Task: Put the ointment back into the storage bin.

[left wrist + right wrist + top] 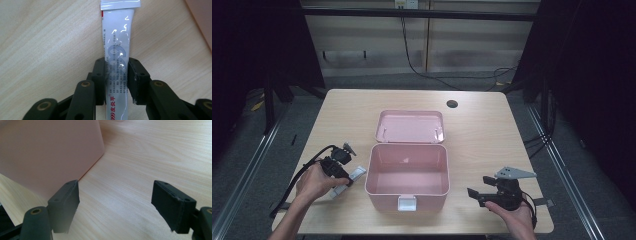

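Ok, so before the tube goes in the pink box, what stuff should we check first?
1. Left gripper is shut on the white tube: ok, both pads press its sides.
2. Tube is lifted off the table: cannot tell, it looks to lie flat on the wood.
3. Pink box is open: ok, its lid lies folded back behind it.
4. Room inside the box: ok, nothing can be seen in it.
5. Right gripper is out of the way: ok, jaws open and holding nothing, to the right of the box.
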The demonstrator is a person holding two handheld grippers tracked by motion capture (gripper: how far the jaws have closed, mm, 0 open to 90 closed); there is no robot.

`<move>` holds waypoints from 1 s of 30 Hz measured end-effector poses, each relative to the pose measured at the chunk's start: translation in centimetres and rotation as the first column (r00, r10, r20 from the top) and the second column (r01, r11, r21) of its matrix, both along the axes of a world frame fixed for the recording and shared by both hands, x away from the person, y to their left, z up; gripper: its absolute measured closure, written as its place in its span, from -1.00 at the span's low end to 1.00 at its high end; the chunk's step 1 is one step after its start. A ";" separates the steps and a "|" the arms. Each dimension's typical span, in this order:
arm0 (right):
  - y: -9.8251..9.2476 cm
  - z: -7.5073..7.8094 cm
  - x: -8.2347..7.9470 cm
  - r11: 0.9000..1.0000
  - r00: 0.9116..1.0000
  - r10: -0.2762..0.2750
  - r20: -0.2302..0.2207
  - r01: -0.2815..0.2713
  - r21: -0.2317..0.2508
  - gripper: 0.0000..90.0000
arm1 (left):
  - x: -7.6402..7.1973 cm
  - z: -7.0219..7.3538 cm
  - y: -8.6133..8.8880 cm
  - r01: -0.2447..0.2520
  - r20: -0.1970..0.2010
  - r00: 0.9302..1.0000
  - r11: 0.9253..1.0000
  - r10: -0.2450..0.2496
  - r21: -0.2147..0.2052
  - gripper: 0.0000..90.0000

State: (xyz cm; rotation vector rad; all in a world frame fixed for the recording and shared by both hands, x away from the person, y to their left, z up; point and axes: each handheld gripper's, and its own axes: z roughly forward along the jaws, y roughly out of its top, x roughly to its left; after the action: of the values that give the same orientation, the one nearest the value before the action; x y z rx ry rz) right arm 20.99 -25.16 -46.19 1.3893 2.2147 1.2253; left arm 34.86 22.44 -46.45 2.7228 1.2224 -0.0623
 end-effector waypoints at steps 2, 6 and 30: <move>0.0 0.0 0.0 1.000 1.000 0.004 -0.001 -0.004 -0.002 -0.51 | 0.1 0.0 -0.3 0.020 -0.003 1.000 1.000 -0.020 0.016 0.56; 0.0 0.0 0.0 1.000 1.000 0.003 -0.004 -0.003 0.002 -0.51 | 0.3 0.1 -0.2 0.018 -0.016 1.000 1.000 -0.017 0.018 0.57; 0.0 0.0 0.0 1.000 1.000 0.004 -0.005 -0.004 0.004 -0.51 | -0.8 3.8 1.9 0.040 -0.019 0.999 0.990 -0.043 -0.135 0.57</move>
State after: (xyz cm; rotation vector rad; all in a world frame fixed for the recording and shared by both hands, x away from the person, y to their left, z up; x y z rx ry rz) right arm 20.99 -25.14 -46.18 1.3919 2.2203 1.2298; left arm 34.08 24.38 -42.61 2.6373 1.1239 -0.1737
